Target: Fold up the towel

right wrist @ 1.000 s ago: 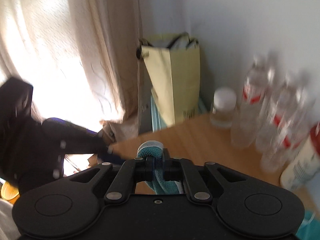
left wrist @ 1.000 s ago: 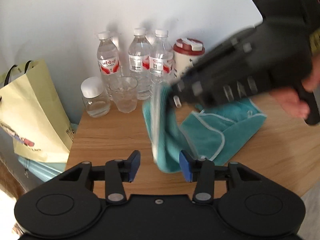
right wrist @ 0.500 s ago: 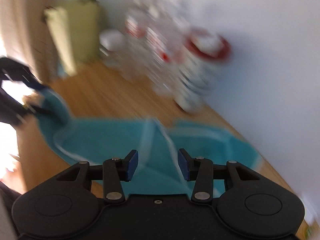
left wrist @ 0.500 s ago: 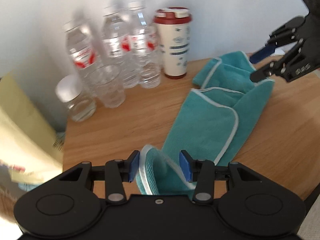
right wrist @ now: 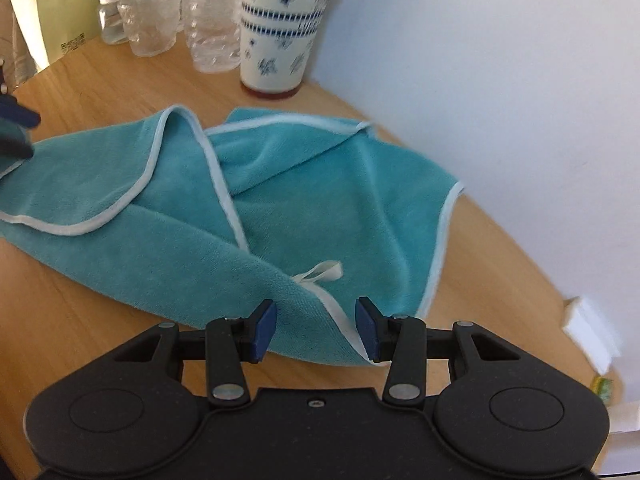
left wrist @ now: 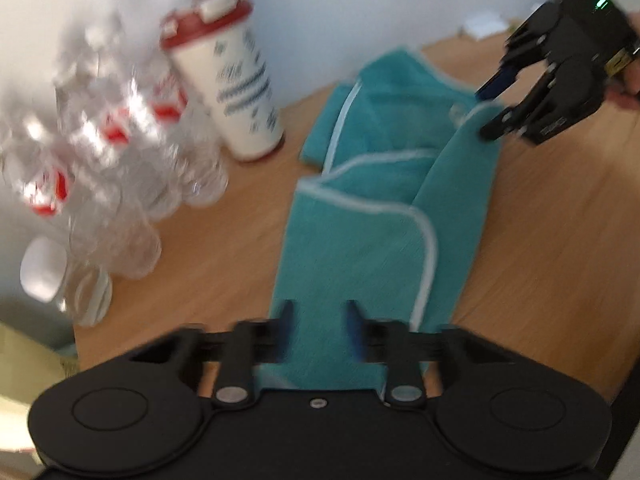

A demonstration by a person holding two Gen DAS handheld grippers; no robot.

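Across the table point(right wrist: 100, 80) your towel point(right wrist: 248, 208) lies rumpled, long axis running gripper to gripper. Your right gripper point(right wrist: 316, 330) straddles its near looped corner, fingers spread, holding nothing; your left gripper point(left wrist: 318, 330) gapes empty over the opposite end.

bench point(right wrist: 100, 92): light wood | tumbler point(right wrist: 286, 24): white with blue print, upright at 12 o'clock by wall point(right wrist: 480, 60) | water bottles point(right wrist: 210, 20): clear, red labels, clustered just left of tumbler | small jar point(right wrist: 114, 8): white lid, 11 o'clock | yellow-green bag point(right wrist: 60, 4): 10 o'clock, off bench edge
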